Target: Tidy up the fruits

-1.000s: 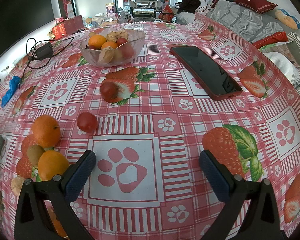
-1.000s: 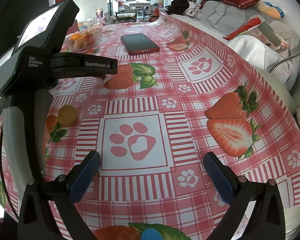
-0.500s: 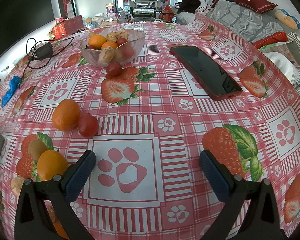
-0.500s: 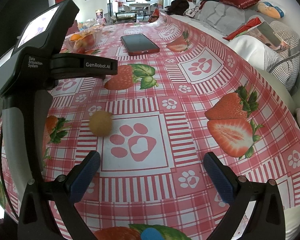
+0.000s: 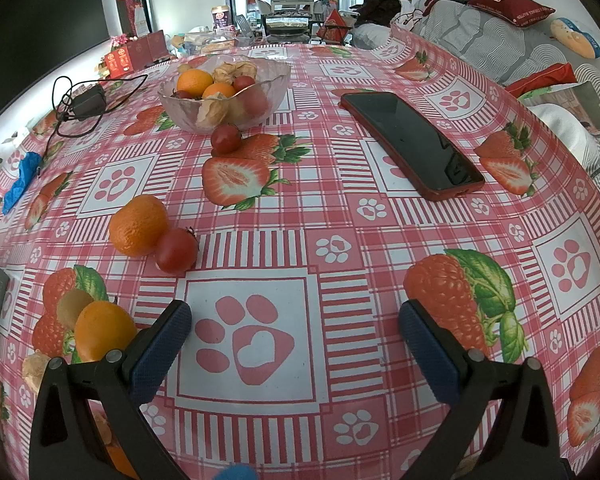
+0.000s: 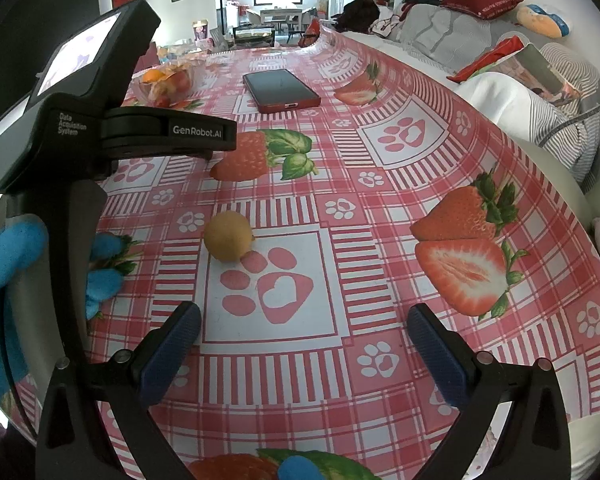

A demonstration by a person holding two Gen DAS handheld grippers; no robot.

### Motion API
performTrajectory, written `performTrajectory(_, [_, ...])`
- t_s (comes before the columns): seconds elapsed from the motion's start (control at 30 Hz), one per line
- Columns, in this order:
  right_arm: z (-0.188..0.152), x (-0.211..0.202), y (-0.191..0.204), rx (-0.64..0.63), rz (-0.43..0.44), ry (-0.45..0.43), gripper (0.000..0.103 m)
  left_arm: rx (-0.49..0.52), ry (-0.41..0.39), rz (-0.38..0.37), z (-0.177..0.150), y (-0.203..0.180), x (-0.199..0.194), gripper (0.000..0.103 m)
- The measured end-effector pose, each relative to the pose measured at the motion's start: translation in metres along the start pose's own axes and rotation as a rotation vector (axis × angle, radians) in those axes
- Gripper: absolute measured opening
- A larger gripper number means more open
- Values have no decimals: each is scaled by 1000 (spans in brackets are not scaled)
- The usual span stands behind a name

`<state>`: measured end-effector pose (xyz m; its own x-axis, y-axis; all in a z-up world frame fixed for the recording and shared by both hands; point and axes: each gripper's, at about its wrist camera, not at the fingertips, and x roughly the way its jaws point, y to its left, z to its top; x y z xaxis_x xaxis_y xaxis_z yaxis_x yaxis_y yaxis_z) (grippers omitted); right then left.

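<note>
Left gripper [image 5: 294, 338] spread wide, nothing between the pads, hanging over a paw-print square of the red check tablecloth [image 5: 340, 216]. Right gripper [image 6: 304, 342] likewise wide apart, empty, over another paw square.

Landmark: glass bowl [image 5: 224, 96], far side of cloth in left wrist view, w/ oranges, a red fruit & papery husked fruits inside.

- Cherry tomato [image 5: 225, 139]: just in front of bowl, near its base; touching or not, cannot tell.
- Mandarin [image 5: 139, 225]: well nearer the camera than bowl, slightly left of it. Second tomato [image 5: 176, 250] touching it on the near-right side.
- Orange [image 5: 104, 330]: nearer still, far left, just beside left finger [image 5: 160, 350]. Small brownish-green fruit [image 5: 73, 307] touching orange on its far side. Husked fruit [image 5: 38, 366] at the left edge, near the orange.
- Phone [image 5: 412, 144], red case, screen up: right of bowl, apart from it.
- Charger & cable [image 5: 86, 102]: left of bowl.
- Blue crumpled item [image 5: 20, 184]: far left of bowl, at cloth edge.

Right wrist view: bowl [image 6: 168, 82] small in the distance, phone [image 6: 282, 90] to its right. Round yellow-tan fruit [image 6: 227, 241] lying alone well short of bowl, ahead & left of right gripper's left finger [image 6: 170, 354], at the corner of the paw square. Blue-gloved hand [image 6: 4, 280] at left, gripping the other gripper's black body.
</note>
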<state>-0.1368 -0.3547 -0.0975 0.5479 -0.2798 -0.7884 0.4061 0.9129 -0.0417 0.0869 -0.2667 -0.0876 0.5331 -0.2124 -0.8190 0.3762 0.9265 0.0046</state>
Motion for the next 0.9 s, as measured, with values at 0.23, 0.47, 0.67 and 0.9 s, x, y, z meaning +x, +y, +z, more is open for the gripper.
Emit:
performTrajectory(0.23, [0,0,0,-1,-1,0,103,131,47,-41,-12,-3,-29,103])
performTrajectory(0.47, [0,-1,0,-6,3,-7,103,192,-99,-65,-55,56,-112,103])
performTrajectory(0.67, [-1,-3,0,-2,-2,-12,103,93,-19,-18,-92,118,-107,103])
performTrajectory(0.9, [5,1,1,1,-6,31,103,49,66,-10,-101,129,-78,103])
